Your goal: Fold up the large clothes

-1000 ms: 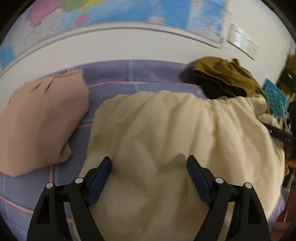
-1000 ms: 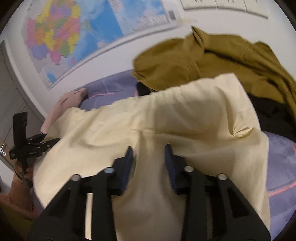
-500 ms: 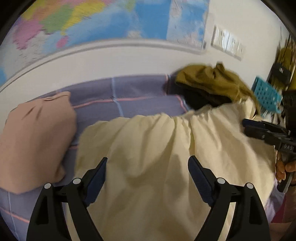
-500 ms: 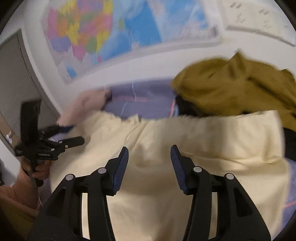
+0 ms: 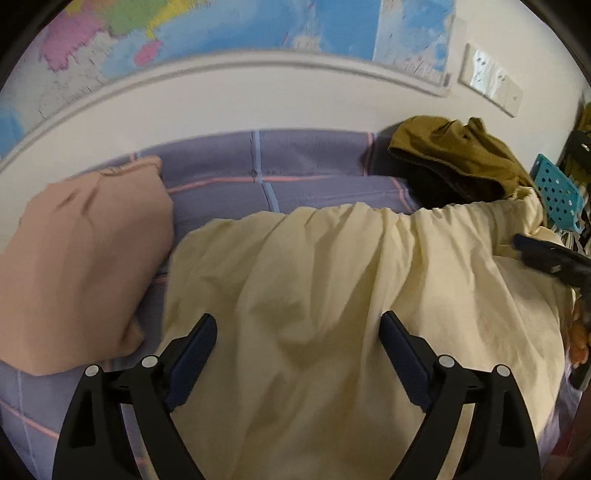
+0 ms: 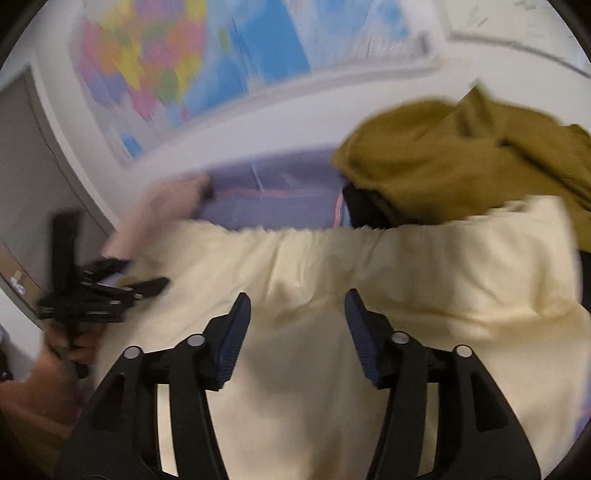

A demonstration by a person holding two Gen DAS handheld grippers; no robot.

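A world map [image 5: 229, 33] hangs on the white wall behind a bed with a purple plaid sheet [image 5: 288, 177]. From left: a folded pink garment [image 5: 81, 266], the pale yellow garment [image 5: 332, 295] spread mid-bed, a crumpled olive garment [image 5: 454, 155]. The left gripper [image 5: 297, 354] and right gripper [image 6: 297, 332] hover over the yellow cloth, jaws apart, holding nothing.

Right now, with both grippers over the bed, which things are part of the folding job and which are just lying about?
In the job:
- cream garment, spread under both grippers
- left gripper, open
- right gripper, open

Lying about:
- pink folded cloth
- mustard garment, heaped by the wall
- purple checked sheet
- wall map
- teal basket
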